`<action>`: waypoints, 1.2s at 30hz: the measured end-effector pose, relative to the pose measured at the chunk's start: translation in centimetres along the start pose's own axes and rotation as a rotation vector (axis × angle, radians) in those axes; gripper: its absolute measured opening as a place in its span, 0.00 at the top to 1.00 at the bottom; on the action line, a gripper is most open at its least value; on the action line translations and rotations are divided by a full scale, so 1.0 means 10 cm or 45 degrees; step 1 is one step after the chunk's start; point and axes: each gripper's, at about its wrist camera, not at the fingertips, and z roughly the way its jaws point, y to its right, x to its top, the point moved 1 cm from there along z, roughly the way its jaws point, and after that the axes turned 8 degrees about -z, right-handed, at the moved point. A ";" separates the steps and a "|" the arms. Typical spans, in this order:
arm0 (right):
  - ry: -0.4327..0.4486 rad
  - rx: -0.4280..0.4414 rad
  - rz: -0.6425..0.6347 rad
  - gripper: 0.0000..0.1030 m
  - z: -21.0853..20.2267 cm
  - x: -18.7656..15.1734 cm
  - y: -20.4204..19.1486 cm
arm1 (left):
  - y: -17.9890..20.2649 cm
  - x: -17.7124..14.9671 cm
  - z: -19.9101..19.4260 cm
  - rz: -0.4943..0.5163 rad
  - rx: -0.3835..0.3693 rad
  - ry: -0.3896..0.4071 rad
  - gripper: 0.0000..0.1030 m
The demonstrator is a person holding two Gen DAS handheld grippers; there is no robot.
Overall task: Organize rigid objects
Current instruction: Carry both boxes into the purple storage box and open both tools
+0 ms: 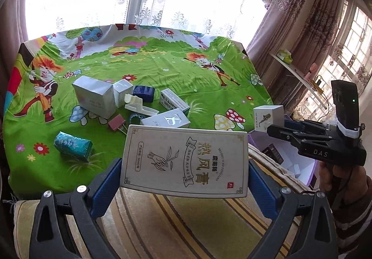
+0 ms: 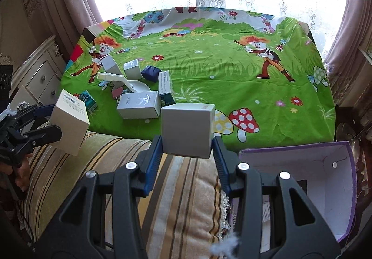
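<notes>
Both wrist views close behind their fingers, angled down over the sofa edge; both share the cartoon tablecloth [image 1: 162, 68], window beyond

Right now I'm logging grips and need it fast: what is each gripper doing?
Left gripper: closed on the flat cream box.
Right gripper: closed on the small grey cube box.

You have two boxes held up off the table: one flat cream box [image 1: 183, 161] low in the left wrist frame, and one small grey cube box [image 2: 187, 131] at the centre of the right wrist frame. On the green cloth [image 1: 162, 68], left of centre, you have about nine loose items in one cluster [image 1: 130, 103]. One purple open carton [image 2: 325, 166] sits lower right.
</notes>
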 end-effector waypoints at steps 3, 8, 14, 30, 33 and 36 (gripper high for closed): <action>0.001 -0.022 0.028 0.53 -0.11 -0.13 0.11 | 0.19 -0.04 0.03 0.041 -0.030 -0.017 0.02; 0.001 -0.064 0.079 0.53 -0.30 -0.33 0.31 | 0.53 -0.12 0.11 0.111 -0.082 -0.057 0.02; -0.004 -0.146 0.143 0.53 -0.50 -0.55 0.57 | 0.92 -0.22 0.22 0.194 -0.142 -0.105 0.02; -0.030 -0.384 0.297 0.53 -0.76 -0.92 1.12 | 1.81 -0.39 0.50 0.390 -0.244 -0.194 0.02; -0.020 -0.406 0.324 0.53 -0.83 -0.96 1.20 | 1.92 -0.40 0.55 0.408 -0.263 -0.214 0.02; -0.013 -0.430 0.350 0.53 -0.89 -1.02 1.29 | 2.01 -0.40 0.61 0.412 -0.279 -0.226 0.02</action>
